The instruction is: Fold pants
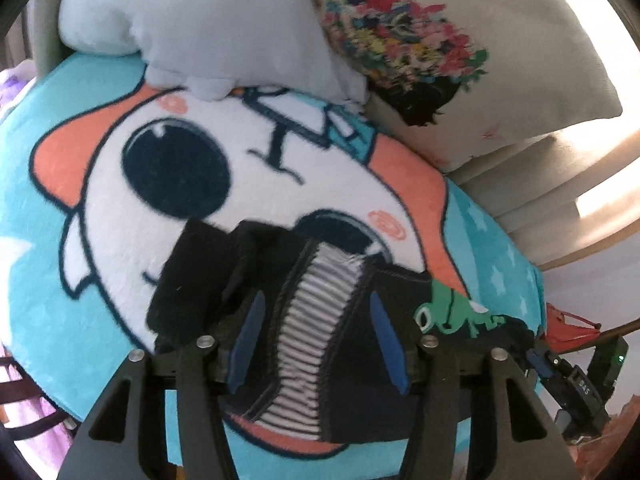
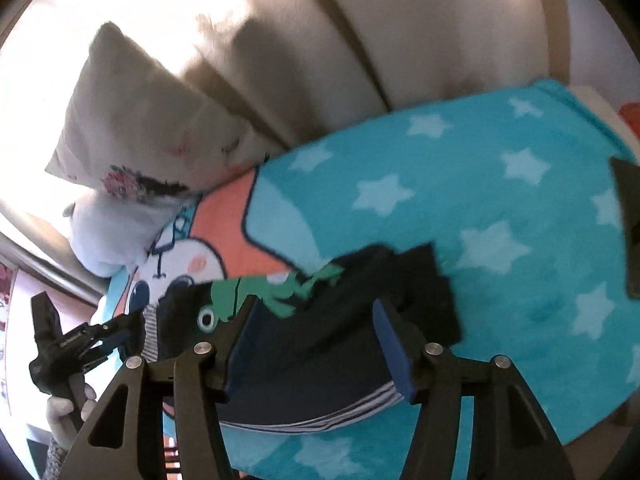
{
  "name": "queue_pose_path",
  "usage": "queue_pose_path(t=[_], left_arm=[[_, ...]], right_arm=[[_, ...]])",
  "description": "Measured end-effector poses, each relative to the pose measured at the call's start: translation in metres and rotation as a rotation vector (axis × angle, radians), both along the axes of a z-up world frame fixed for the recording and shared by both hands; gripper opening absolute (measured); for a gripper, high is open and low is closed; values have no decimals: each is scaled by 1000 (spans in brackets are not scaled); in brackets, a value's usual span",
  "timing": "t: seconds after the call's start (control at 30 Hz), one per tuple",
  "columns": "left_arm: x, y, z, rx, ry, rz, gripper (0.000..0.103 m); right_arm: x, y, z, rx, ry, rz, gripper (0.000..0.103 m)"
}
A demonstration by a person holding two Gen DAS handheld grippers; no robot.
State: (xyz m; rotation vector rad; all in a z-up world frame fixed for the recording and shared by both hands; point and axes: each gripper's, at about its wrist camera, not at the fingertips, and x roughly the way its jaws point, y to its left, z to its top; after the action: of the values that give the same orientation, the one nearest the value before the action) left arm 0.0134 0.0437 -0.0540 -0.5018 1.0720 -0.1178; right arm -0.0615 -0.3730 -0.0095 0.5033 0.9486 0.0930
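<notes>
Small dark navy pants (image 1: 192, 280) with a striped waistband lining (image 1: 320, 312) and a green frog print (image 1: 448, 312) lie bunched on a turquoise cartoon blanket (image 1: 80, 320). My left gripper (image 1: 316, 336) is open, its blue pads on either side of the striped waistband. In the right wrist view the pants (image 2: 420, 292) lie on the starred blanket (image 2: 500, 200), frog print (image 2: 256, 292) up. My right gripper (image 2: 316, 344) is open over the dark fabric near the striped hem. The left gripper (image 2: 100, 336) shows at the far left there.
A pale blue plush pillow (image 1: 208, 20) and a floral cream pillow (image 1: 460, 52) lie at the head of the blanket against a beige padded headboard (image 2: 360, 40). Purple fabric (image 1: 20, 412) lies at the left edge. A red object (image 1: 568, 328) sits beyond the right edge.
</notes>
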Motion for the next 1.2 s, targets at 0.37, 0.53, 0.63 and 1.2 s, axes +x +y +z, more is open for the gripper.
queue_pose_path(t=[0.37, 0.53, 0.63, 1.2], left_arm=[[2, -10, -5, 10, 46, -23, 55], [0, -55, 27, 32, -15, -152, 55], [5, -108, 28, 60, -15, -299, 55], [-6, -281, 7, 207, 42, -831, 62]], right_arm=[[15, -28, -54, 120, 100, -39, 61], [-14, -45, -20, 30, -6, -122, 61], [-28, -47, -9, -85, -35, -154, 60], [-53, -60, -42, -33, -5, -179, 48]])
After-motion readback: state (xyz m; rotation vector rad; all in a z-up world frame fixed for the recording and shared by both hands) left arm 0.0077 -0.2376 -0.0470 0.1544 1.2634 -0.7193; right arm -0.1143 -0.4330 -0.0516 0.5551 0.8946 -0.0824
